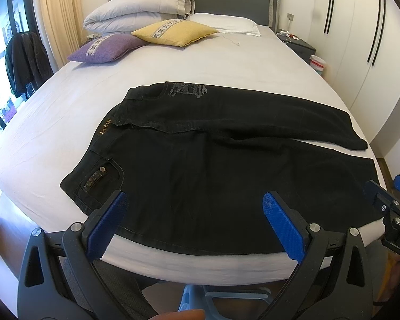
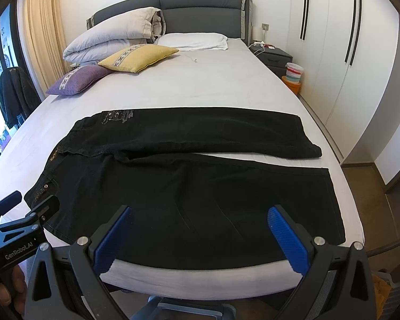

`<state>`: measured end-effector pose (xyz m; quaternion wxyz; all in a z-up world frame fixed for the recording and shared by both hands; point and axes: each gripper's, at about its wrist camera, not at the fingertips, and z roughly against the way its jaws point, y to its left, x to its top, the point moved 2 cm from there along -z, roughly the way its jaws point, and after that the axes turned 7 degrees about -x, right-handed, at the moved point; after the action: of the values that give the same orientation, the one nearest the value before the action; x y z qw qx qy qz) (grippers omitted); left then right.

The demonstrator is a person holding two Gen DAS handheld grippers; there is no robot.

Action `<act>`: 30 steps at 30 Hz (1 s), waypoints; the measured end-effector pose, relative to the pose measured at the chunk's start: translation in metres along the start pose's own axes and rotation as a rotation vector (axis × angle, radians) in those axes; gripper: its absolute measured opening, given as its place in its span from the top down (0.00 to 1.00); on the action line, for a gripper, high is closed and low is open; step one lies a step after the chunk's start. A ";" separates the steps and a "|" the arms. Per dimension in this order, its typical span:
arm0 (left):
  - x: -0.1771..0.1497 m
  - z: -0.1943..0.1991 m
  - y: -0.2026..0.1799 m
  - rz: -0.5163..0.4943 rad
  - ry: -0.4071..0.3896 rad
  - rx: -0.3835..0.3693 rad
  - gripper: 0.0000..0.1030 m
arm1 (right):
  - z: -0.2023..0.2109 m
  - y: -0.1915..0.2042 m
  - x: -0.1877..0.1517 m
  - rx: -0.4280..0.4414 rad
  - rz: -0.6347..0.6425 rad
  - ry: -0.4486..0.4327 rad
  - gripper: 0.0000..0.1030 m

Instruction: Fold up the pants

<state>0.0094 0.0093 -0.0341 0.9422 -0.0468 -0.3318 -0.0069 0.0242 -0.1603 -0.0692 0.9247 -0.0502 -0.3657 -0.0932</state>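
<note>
Black pants (image 1: pixel 213 165) lie flat across the foot of the bed, waistband to the left, both legs spread out to the right; they also show in the right wrist view (image 2: pixel 189 184). My left gripper (image 1: pixel 196 200) is open and empty, hovering over the near leg's lower edge at the bed's front. My right gripper (image 2: pixel 200 214) is open and empty over the near leg, further right. The right gripper's body (image 1: pixel 386 205) shows at the left view's right edge, and the left gripper's body (image 2: pixel 21 218) at the right view's left edge.
The bed (image 1: pixel 226 61) has a white sheet. A purple cushion (image 1: pixel 106 48), a yellow cushion (image 1: pixel 176 33), a folded duvet (image 1: pixel 138 8) and a white pillow (image 1: pixel 226 24) lie at the head. A nightstand (image 2: pixel 274 56) and wardrobe (image 2: pixel 333 53) stand right. A dark jacket (image 1: pixel 26 61) hangs left.
</note>
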 end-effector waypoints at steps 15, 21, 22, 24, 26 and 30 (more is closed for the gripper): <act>-0.004 -0.002 0.000 -0.001 0.006 -0.004 0.00 | -0.001 0.000 0.001 0.001 0.004 0.012 0.00; -0.004 -0.006 0.001 -0.004 0.015 -0.009 0.00 | -0.001 0.001 0.001 0.000 0.005 0.014 0.00; -0.004 -0.006 0.001 -0.004 0.016 -0.010 0.00 | -0.001 0.001 0.001 0.000 0.006 0.014 0.00; -0.003 -0.007 0.002 -0.004 0.017 -0.010 0.00 | -0.001 0.002 0.000 0.000 0.006 0.015 0.00; -0.003 -0.007 0.002 -0.005 0.019 -0.009 0.00 | -0.002 0.002 -0.001 0.000 0.006 0.017 0.00; -0.003 -0.008 0.001 -0.006 0.023 -0.011 0.00 | -0.002 0.002 -0.002 -0.001 0.007 0.021 0.00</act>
<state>0.0121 0.0100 -0.0419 0.9456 -0.0510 -0.3210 -0.0121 0.0241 -0.1581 -0.0721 0.9288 -0.0508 -0.3557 -0.0905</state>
